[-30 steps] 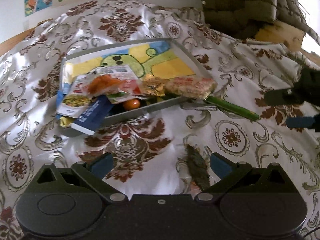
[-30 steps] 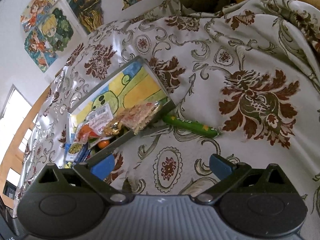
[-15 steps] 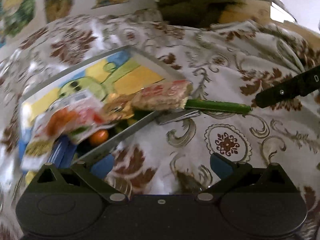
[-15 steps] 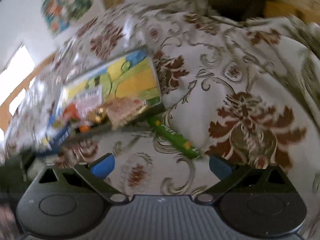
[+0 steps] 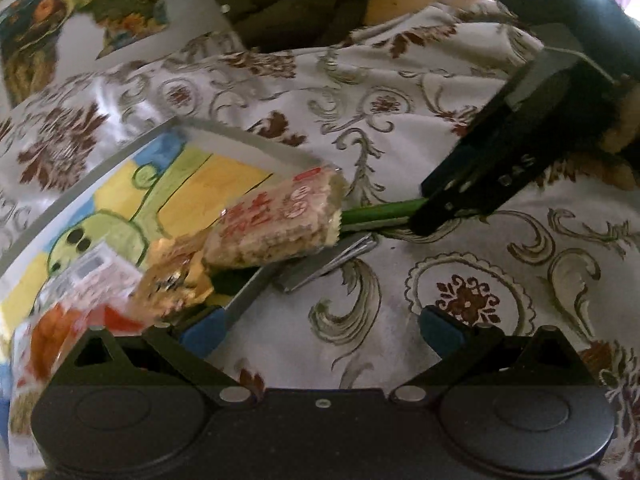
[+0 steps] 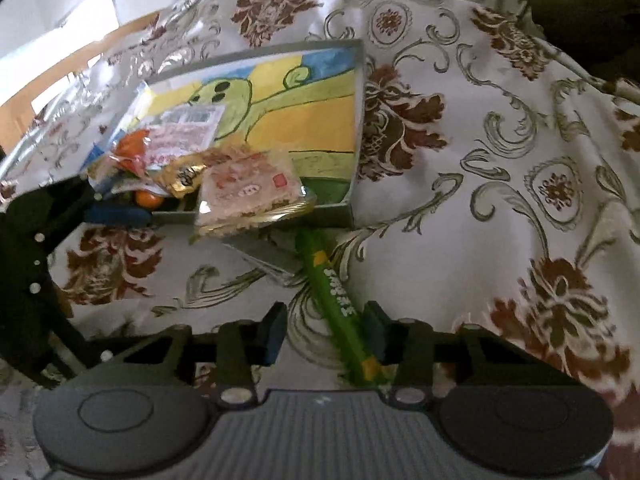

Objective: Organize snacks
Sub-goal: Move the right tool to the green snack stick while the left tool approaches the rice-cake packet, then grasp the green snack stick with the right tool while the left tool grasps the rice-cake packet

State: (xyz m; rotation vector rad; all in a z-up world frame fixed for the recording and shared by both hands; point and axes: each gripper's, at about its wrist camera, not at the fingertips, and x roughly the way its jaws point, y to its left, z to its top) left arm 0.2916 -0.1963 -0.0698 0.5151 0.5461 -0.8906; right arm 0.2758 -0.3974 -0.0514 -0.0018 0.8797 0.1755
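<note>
Jaws of our left gripper (image 5: 320, 326) stand wide apart with nothing between them, low over the patterned cloth (image 5: 400, 128) just beside the near edge of the grey tray (image 5: 100, 160). From that left wrist view we see the tray's painted floor, a heap of snack packets (image 5: 80, 300) at its near end, and a clear-wrapped biscuit pack (image 5: 280, 224) lying over the rim. Behind that pack a green candy stick (image 5: 380, 212) lies on the cloth outside the tray, and our right gripper (image 5: 432, 216), dark and slanting down from the upper right, meets its far end; whether it touches there we cannot tell. From the right wrist view, our right gripper (image 6: 324, 330) has just been narrowing its jaws, and the green candy stick (image 6: 340, 304) now runs between them: the right pad (image 6: 374, 330) sits against the stick, while a gap shows on the left side, so the stick is not yet clenched. Beyond it the biscuit pack (image 6: 250, 192) overhangs the tray (image 6: 356, 120), and the packets (image 6: 168, 148) crowd the tray's left part
</note>
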